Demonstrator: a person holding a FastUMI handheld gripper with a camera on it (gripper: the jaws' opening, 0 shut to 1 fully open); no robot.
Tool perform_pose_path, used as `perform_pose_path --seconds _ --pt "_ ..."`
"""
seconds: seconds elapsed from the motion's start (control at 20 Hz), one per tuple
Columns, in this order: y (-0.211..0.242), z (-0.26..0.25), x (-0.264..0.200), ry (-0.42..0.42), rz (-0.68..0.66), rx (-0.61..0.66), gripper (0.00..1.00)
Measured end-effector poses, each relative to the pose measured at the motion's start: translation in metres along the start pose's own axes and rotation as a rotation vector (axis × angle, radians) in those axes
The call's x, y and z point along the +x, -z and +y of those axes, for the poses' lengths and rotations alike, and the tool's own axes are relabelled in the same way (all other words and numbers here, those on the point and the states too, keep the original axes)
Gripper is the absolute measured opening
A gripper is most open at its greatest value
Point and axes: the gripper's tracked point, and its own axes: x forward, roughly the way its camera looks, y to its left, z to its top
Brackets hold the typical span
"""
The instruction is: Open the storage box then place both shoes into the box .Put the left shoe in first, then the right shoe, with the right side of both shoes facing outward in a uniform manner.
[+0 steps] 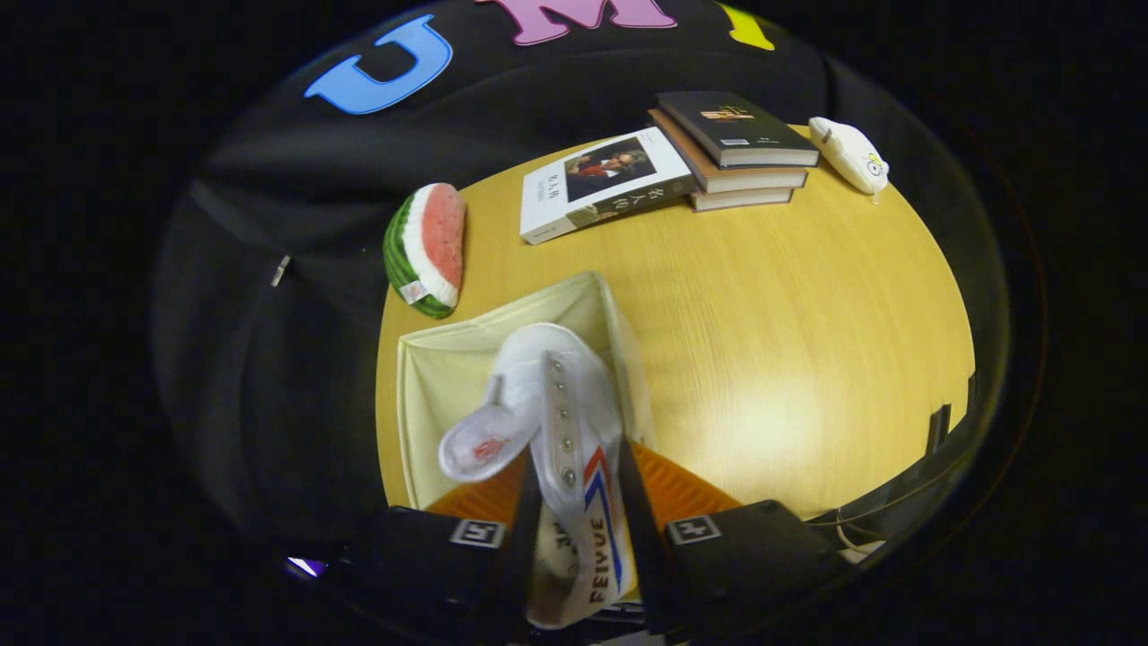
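Shoe held over the open box

Gripper [578, 529] is closed on a white shoe [560, 422], one finger pressing each side of its upper near the collar, so the shoe hangs toe-forward beyond the fingertips – a grip that likely keeps it from swinging while it is lowered. The striped side panel faces up between the fingers; the tongue [475, 449] flops out to one side. Beneath the shoe sits the box [439, 359], pale fabric and already open, its far wall and near corner plain to see. I judge the shoe is being carried over the opening for placing, not yet let go.

Whether this is the left or right shoe I cannot tell – the sole and heel are cut off behind the fingers. The box floor is mostly covered by the shoe, so any shoe already inside cannot be made out. An orange ribbed surface by the fingers is unclear. Farther off on the table [807, 341] lie a watermelon toy [429, 247], books [682, 157] and a small white toy [850, 154]
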Motion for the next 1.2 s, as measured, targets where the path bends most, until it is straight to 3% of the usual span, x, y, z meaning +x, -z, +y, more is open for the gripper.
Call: perform_pose_path --seconds 0.1,0.65,1.05,1.2 --pt "-0.009 0.002 -0.008 -0.010 -0.040 -0.047 1.00" --pt "-0.016 -0.015 -0.027 -0.040 -0.095 -0.083 0.99" --pt "-0.064 -0.084 -0.058 0.020 -0.235 -0.066 0.99" --pt "-0.086 -0.126 -0.074 0.081 -0.307 -0.080 0.99"
